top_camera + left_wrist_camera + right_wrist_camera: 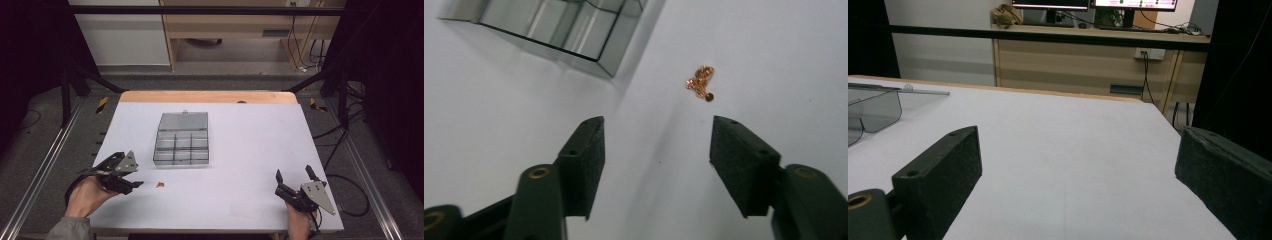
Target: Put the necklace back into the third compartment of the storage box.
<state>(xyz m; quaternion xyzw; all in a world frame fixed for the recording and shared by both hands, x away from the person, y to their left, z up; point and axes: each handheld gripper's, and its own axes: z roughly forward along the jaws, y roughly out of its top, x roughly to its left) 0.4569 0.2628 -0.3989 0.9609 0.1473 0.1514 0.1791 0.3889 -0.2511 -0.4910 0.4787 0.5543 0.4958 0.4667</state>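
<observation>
Spreading across most of the high view, the white rectangular table top (240, 150) with its wooden far edge carries a clear smoky plastic compartment box (182, 139), lid folded back and its cells looking bare. Just short of the box's near left corner, on bare table, lies the little heap of shiny copper-coloured metal bits (160, 185) — the thing being gone after.

The left gripper (134, 184) hovers beside that heap, jaws parted about halfway with nothing between them; in the left gripper view the heap (700, 83) sits ahead of the pads and off toward the right-hand one. The right gripper (293, 177) rests at the near right corner, spread wide and empty.

Risks, as I judge them: the heap is loose, so an off-centre close could scatter the bits or catch only one or two. A pad sweeping in low might push them along the smooth surface rather than pinch them. Carried over the box, small pieces could slip out and land in the wrong cell — or beside the wall.

No brand, label or legible writing shows on the box, the grippers or the table; the screens in the right gripper view are too blurred to read.
</observation>
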